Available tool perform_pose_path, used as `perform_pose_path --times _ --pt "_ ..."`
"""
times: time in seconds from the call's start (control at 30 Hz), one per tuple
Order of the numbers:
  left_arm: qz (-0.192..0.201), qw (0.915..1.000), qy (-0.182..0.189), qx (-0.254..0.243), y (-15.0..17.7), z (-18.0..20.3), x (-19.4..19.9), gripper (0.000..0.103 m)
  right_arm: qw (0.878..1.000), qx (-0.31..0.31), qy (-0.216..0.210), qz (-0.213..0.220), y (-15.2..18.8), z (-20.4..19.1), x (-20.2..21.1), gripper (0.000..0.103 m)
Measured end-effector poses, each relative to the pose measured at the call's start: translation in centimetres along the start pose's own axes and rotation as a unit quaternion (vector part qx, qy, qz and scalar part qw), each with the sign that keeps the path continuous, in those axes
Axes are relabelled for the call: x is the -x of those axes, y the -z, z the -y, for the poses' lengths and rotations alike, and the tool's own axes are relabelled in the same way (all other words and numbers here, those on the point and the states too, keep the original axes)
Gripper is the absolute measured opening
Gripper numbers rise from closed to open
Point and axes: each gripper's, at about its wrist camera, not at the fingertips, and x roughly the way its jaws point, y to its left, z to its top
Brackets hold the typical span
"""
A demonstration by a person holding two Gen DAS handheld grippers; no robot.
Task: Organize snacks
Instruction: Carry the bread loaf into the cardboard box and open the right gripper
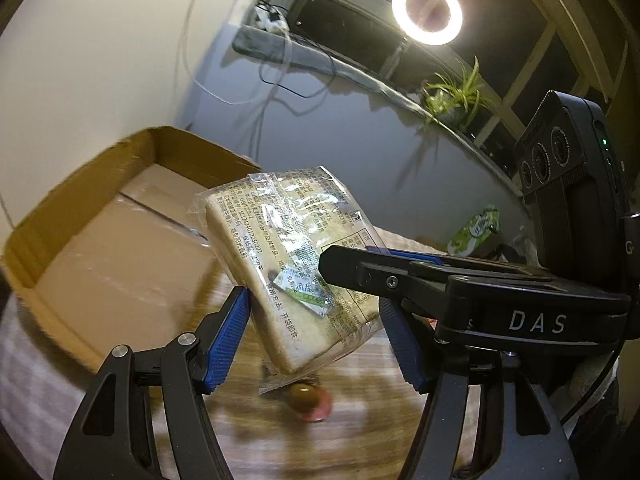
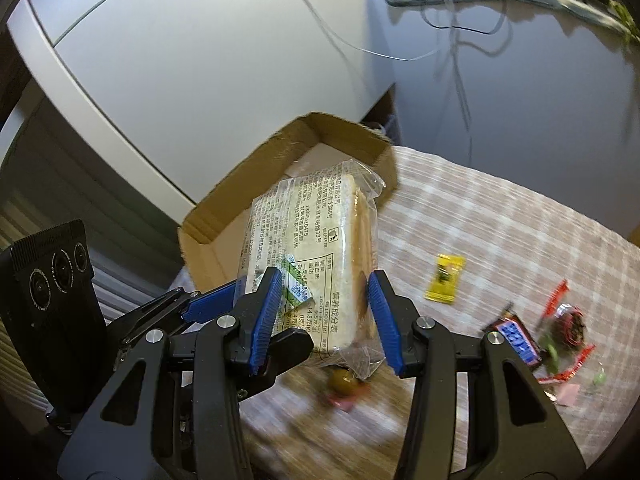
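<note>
Your left gripper (image 1: 316, 320) and your right gripper (image 2: 324, 316) both close on one clear-wrapped bread packet (image 1: 296, 264), held clear of the checked tablecloth (image 2: 460, 208). In the left wrist view the blue pads bracket the packet's lower half. In the right wrist view the pads pinch its narrower thickness near the bottom seam, with a left finger alongside. Whether every pad bears hard on the wrap cannot be told.

The relation your next move turns on: the packet's long axis runs up and away from both claws, tilted, and its far end points at the open cardboard box (image 1: 100, 220). The box lies just beyond the packet, with bare floor visible; in the left wrist view it sits to the left. Your left hand appears the nearer to it.

Legible writing: "DAS" on the right gripper's body as seen from the left wrist, and Chinese print on the packet, including a nutrition table and a small green-and-white sachet inside. The brand is not readable.

Loose items remain on the cloth: a yellow sweet (image 2: 446, 278), a blue-lettered chocolate bar (image 2: 516, 338), red wrappers (image 2: 564, 320), a round brown sweet (image 2: 344, 380) under the packet, and a green bag (image 1: 476, 228).
</note>
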Motion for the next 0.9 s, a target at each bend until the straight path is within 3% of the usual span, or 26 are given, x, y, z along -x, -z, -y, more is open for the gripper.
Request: perform_pose_path --times 0.47,0.9 --pt "0.032 0.9976 -0.043 0.044 -0.3 -5.8 3.1 0.066 0.999 0.037 -0.028 -0.015 -2.7 -6.5 -5.7 0.048" --pt "0.026 0.9953 -0.066 0.065 -0.4 -9.0 2.9 0.063 0.998 0.047 -0.031 -0.036 -4.0 -7.7 -10.2 0.048"
